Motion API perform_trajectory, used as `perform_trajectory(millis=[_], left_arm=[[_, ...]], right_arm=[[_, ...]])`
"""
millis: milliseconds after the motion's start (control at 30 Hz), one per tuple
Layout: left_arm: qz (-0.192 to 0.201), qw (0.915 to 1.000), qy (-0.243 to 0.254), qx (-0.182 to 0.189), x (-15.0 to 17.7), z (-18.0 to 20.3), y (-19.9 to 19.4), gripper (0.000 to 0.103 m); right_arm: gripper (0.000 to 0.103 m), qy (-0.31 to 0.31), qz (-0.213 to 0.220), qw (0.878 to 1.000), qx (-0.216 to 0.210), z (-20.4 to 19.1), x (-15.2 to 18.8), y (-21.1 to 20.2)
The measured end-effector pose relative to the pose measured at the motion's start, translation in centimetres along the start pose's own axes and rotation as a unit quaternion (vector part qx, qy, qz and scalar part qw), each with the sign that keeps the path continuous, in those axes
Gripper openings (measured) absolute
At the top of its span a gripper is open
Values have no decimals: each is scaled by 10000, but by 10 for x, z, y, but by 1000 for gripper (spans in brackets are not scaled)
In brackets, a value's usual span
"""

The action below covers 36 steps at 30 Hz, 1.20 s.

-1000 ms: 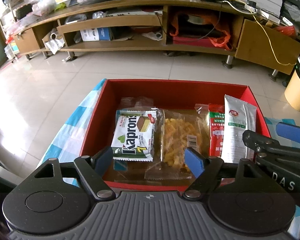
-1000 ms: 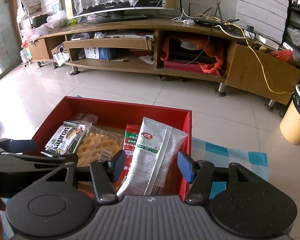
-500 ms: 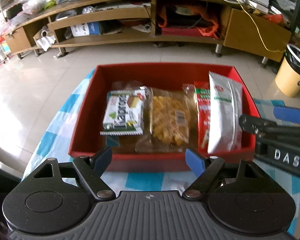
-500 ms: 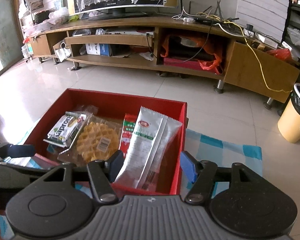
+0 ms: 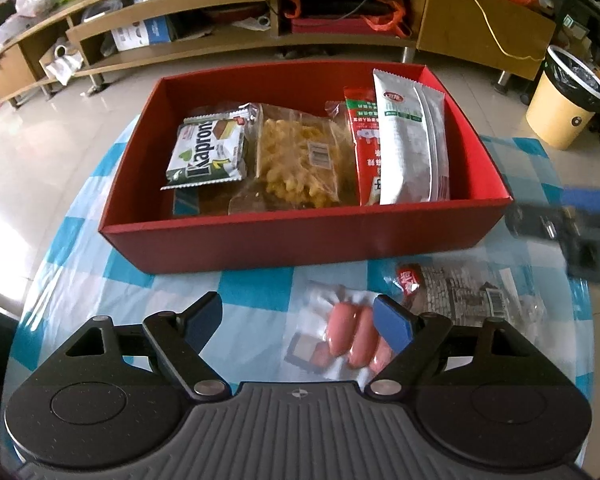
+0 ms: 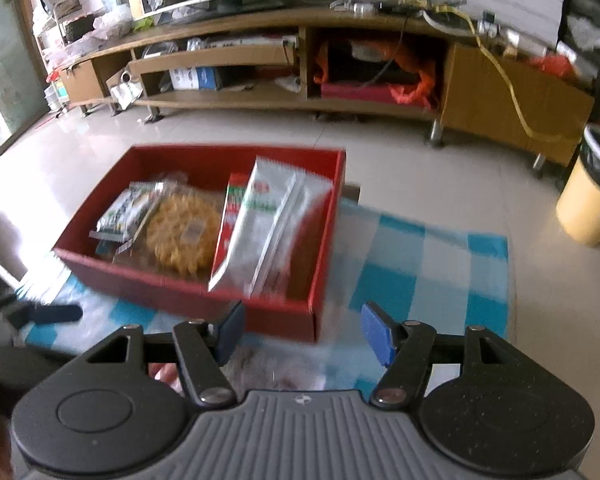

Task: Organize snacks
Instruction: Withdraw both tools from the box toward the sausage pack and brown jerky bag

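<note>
The shallow red cardboard box (image 5: 300,236) sits on the blue-and-white checked tablecloth (image 5: 260,292) and holds most of the snacks, laid side by side so each label shows. At its left is the green-and-white Kaprom wafer pack (image 5: 208,152). In the middle lies the clear bag of yellow waffle biscuits (image 5: 300,164). At its right the narrow red-and-green sachet (image 5: 362,136) is half covered by the long white-and-silver pouch (image 5: 412,140), which leans against the right wall.

Two items are not yet boxed, on the cloth just near of the box's front wall: the clear vacuum pack of pink sausages (image 5: 344,340) and, to its right, the grey patterned wrapper with a red tag (image 5: 460,292).

The left gripper (image 5: 298,316) hangs low over the cloth with its blue pads spread wide and nothing between them. Its right pad overlaps the sausage pack in view, so I judge it is lining up to take that pack next.

The right gripper (image 6: 302,330) is likewise wide apart and empty, set near of the box's front right corner. Its view is blurred; the grey wrapper seems to lie just below its pads, but I cannot be sure.

The sausage pack lies flat and slick, so pinching an edge looks the safer grasp.
</note>
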<state>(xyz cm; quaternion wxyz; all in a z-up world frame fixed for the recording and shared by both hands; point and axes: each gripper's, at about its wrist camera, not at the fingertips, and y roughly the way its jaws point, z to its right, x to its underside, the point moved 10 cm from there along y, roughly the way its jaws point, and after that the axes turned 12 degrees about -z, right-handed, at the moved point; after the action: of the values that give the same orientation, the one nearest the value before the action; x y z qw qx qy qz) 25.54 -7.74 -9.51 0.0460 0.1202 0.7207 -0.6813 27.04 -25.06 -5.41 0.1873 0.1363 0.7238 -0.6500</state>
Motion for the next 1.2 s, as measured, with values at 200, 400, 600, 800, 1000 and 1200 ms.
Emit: perform_trajectory(millis=[200, 400, 600, 800, 1000, 1200], left_arm=[[-63, 9998, -160, 83, 6, -9, -2, 87], [-113, 9995, -234, 161, 9, -15, -3, 88], [-60, 9986, -461, 251, 4, -32, -8, 88], [-63, 9978, -587, 304, 3, -43, -10, 88], [-14, 9971, -706, 283, 5, -57, -15, 89], [-60, 9969, -680, 403, 10, -69, -15, 90]], right_arm=[[64, 408, -680, 9959, -426, 14, 27, 36], [66, 188, -790, 9948, -622, 0, 26, 56], [70, 20, -1167, 9852, -1256, -23, 38, 55], [70, -621, -1421, 9538, -2573, -82, 70, 19], [71, -1759, -794, 9733, -1244, -92, 52, 18], [72, -2109, -1343, 9591, -1330, -100, 40, 65]])
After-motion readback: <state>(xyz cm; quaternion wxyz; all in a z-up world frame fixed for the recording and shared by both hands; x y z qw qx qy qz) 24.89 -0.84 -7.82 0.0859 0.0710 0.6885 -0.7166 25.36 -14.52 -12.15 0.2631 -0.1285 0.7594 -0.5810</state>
